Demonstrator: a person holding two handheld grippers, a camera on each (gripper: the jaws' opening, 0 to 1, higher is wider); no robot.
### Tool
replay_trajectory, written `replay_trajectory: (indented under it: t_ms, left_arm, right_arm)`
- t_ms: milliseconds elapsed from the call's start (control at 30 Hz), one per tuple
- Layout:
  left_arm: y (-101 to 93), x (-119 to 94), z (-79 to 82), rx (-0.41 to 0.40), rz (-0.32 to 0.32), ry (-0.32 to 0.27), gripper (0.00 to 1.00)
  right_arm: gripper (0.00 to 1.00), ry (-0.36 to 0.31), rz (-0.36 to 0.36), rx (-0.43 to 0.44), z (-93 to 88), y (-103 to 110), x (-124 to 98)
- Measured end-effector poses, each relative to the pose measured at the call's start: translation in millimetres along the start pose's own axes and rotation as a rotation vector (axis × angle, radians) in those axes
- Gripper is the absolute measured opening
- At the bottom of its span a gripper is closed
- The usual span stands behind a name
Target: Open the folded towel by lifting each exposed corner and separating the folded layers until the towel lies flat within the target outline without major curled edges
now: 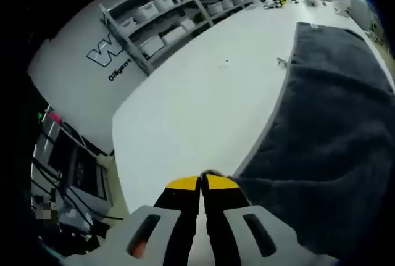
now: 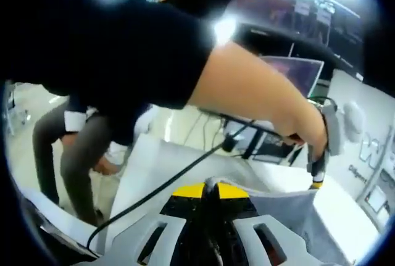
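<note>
Two grippers, left (image 1: 202, 182) and right (image 2: 210, 190), each have their fingers pinched shut on an edge of the dark grey towel (image 1: 327, 130), which lies partly on the white worktop (image 1: 203, 93); soft and limp, it is best held at corners.

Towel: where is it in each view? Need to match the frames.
Left gripper view: the dark grey towel covers the right half, with its near corner at the shut fingers of the left gripper.
Right gripper view: the towel sits low and right, just behind the right gripper.
Shared landmark: the wall logo.
</note>
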State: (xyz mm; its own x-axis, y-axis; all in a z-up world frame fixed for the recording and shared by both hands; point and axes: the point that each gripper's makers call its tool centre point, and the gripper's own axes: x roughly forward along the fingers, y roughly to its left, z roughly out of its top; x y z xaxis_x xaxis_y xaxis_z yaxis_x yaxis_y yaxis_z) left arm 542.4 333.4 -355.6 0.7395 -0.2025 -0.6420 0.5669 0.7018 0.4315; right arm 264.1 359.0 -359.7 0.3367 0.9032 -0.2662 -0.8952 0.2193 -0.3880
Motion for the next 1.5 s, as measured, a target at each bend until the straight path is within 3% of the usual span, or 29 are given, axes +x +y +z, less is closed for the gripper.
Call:
replay_trajectory:
  t_ms: [433, 733, 900, 933, 967, 1033, 1100, 1200, 1333, 1500]
  left_arm:
    - [2.3, 4, -7.1, 0.031, 0.029, 0.023, 0.01]
    - [2.4, 0, -17.2, -0.006, 0.033, 0.066, 0.01]
    - [14.7, 2, -25.5, -0.022, 0.044, 0.085, 0.02]
    - [17.0, 1, -27.2, -0.025, 0.049, 0.093, 0.04]
    - [18.2, -1, -28.5, -0.035, 0.043, 0.102, 0.13]
    - [18.7, -6, -20.4, -0.126, 0.015, 0.052, 0.32]
    - [23.9, -13, -15.2, -0.152, 0.019, 0.031, 0.35]
    - [28.8, -28, -6.2, -0.147, 0.032, -0.017, 0.37]
    - [32.1, -46, -1.3, -0.168, 0.051, -0.063, 0.51]
    - [30.3, -73, 6.3, -0.188, 0.073, -0.124, 0.55]
  right_arm:
    - [0.0, 0.03, 0.016, -0.018, -10.0, 6, 4]
    - [0.0, 0.034, 0.033, -0.035, -9.1, 14, 6]
    - [0.01, 0.043, 0.048, -0.047, -11.3, 19, 10]
    - [0.04, 0.042, 0.059, -0.06, -11.6, 21, 11]
    - [0.1, 0.03, 0.081, -0.094, -9.5, 25, 12]
    - [0.26, 0.014, 0.069, -0.096, -3.9, 25, 8]
    - [0.36, 0.002, 0.045, -0.083, 2.6, 18, 5]
    - [0.44, -0.023, 0.034, -0.053, 13.9, 6, -3]
    - [0.66, -0.052, 0.033, -0.047, 27.4, -3, -14]
    - [0.91, -0.051, 0.045, -0.12, 40.2, -13, -35]
